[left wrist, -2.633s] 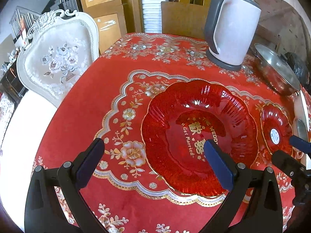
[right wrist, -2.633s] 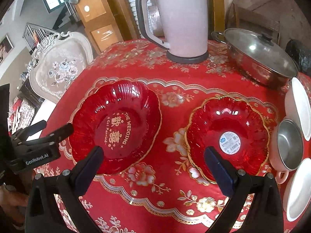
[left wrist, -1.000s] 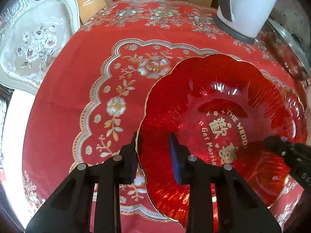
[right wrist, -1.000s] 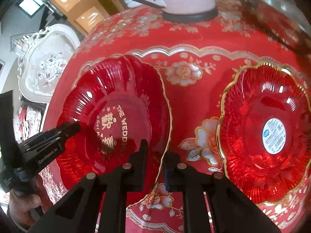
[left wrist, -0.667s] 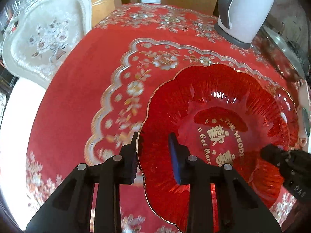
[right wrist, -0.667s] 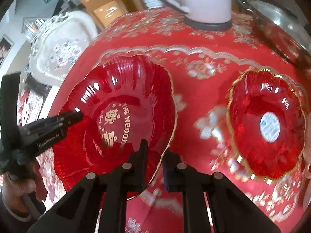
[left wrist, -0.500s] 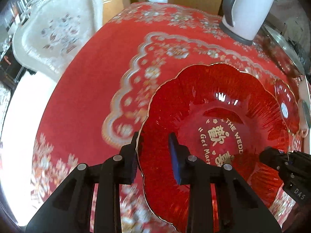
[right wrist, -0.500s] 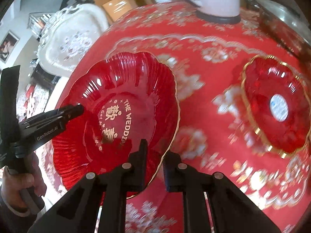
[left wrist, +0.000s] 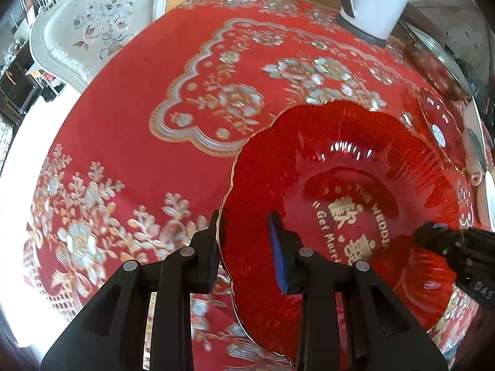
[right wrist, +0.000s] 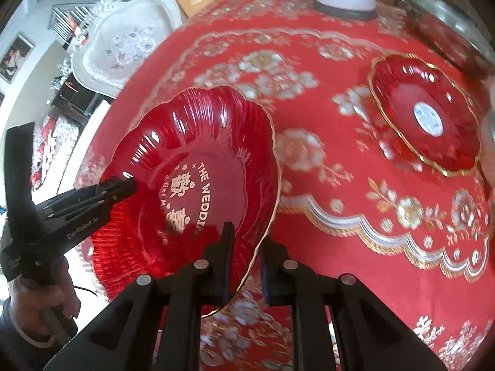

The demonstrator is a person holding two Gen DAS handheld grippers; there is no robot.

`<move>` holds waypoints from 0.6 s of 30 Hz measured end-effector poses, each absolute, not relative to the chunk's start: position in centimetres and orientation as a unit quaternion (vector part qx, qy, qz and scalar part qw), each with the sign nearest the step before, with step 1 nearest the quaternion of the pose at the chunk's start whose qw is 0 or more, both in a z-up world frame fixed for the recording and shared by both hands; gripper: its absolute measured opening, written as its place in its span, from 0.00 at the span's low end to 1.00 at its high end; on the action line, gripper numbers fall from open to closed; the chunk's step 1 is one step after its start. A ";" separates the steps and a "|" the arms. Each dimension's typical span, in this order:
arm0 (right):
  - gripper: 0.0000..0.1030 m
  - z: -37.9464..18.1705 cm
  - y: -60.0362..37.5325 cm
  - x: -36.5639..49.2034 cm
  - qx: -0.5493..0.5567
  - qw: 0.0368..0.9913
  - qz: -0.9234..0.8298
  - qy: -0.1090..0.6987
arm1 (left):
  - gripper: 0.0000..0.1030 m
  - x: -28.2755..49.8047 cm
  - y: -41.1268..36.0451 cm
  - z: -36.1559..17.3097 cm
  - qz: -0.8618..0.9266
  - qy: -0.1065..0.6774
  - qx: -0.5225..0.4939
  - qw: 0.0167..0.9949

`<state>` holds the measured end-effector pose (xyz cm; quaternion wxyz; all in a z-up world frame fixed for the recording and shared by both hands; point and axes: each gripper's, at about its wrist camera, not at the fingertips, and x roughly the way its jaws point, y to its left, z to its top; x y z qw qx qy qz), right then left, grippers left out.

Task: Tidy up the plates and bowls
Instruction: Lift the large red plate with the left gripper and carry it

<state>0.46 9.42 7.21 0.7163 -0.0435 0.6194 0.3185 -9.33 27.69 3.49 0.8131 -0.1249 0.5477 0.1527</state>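
A large red glass plate (left wrist: 365, 167) with gold lettering hangs in the air above the table's near left part. My left gripper (left wrist: 246, 247) is shut on its left rim. My right gripper (right wrist: 246, 249) is shut on its right rim; the same plate fills the left of the right wrist view (right wrist: 198, 154). A smaller red glass plate (right wrist: 423, 114) with a white sticker lies flat on the tablecloth to the right, and shows at the right edge of the left wrist view (left wrist: 439, 126). The right gripper's tip (left wrist: 433, 236) shows on the plate's far rim.
A red flowered tablecloth (left wrist: 191, 71) covers the round table. A white kettle (left wrist: 374, 3) stands at the back. A steel lidded pot (right wrist: 454, 21) sits at the back right. White bowls (left wrist: 487, 198) lie at the right edge. A white upholstered chair (left wrist: 92, 27) stands to the left.
Both grippers closed on the large plate's rims and lifted it off the table. They have carried it toward the near left, away from the smaller plate.
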 end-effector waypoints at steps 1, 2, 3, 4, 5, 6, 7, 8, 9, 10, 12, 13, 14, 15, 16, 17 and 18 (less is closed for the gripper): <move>0.13 6.7 9.1 0.4 -0.041 0.714 0.315 0.624 | 0.27 -9.4 27.3 3.3 0.152 0.548 -0.121 0.814; 0.13 6.4 8.9 0.3 -0.038 0.713 0.314 0.626 | 0.27 -9.4 27.3 3.1 0.152 0.548 -0.120 0.814; 0.13 6.0 8.7 0.2 -0.037 0.710 0.313 0.629 | 0.27 -9.5 27.1 2.9 0.155 0.548 -0.123 0.813; 0.13 5.6 8.6 0.1 -0.036 0.706 0.313 0.634 | 0.27 -9.6 27.1 2.6 0.155 0.550 -0.125 0.811; 0.16 5.4 8.5 0.0 -0.030 0.703 0.315 0.637 | 0.27 -9.7 27.1 2.4 0.152 0.552 -0.131 0.809; 0.16 5.2 8.4 -0.2 -0.026 0.701 0.315 0.639 | 0.29 -9.8 27.1 2.1 0.151 0.551 -0.137 0.809; 0.16 5.2 8.3 -0.3 -0.022 0.704 0.316 0.636 | 0.29 -10.0 27.2 2.0 0.148 0.547 -0.146 0.811; 0.16 5.3 8.2 -0.3 -0.020 0.705 0.316 0.635 | 0.30 -10.2 27.3 2.0 0.147 0.544 -0.152 0.812; 0.17 5.3 8.1 -0.3 -0.016 0.704 0.317 0.635 | 0.33 -10.4 27.5 2.1 0.150 0.541 -0.154 0.813; 0.18 5.3 8.0 -0.3 -0.011 0.703 0.317 0.636 | 0.36 -10.6 27.6 2.2 0.154 0.541 -0.152 0.813; 0.34 5.6 7.5 0.1 0.004 0.707 0.312 0.634 | 0.36 -11.0 28.2 2.8 0.161 0.536 -0.155 0.814; 0.36 5.8 7.1 0.1 0.011 0.711 0.312 0.630 | 0.36 -11.2 28.5 3.0 0.164 0.534 -0.156 0.814; 0.38 6.1 6.8 0.4 0.017 0.714 0.311 0.627 | 0.36 -11.3 28.8 3.4 0.166 0.532 -0.159 0.815; 0.38 6.4 6.4 0.5 0.019 0.718 0.311 0.623 | 0.36 -11.5 29.2 3.9 0.167 0.532 -0.161 0.815; 0.38 6.6 6.1 0.5 0.020 0.722 0.309 0.619 | 0.36 -11.6 29.5 4.3 0.166 0.533 -0.160 0.814; 0.39 6.8 5.7 0.7 0.018 0.725 0.304 0.617 | 0.36 -11.6 29.7 4.8 0.166 0.534 -0.158 0.814; 0.42 6.9 5.4 0.8 0.017 0.727 0.300 0.617 | 0.36 -11.6 29.9 5.4 0.168 0.533 -0.155 0.815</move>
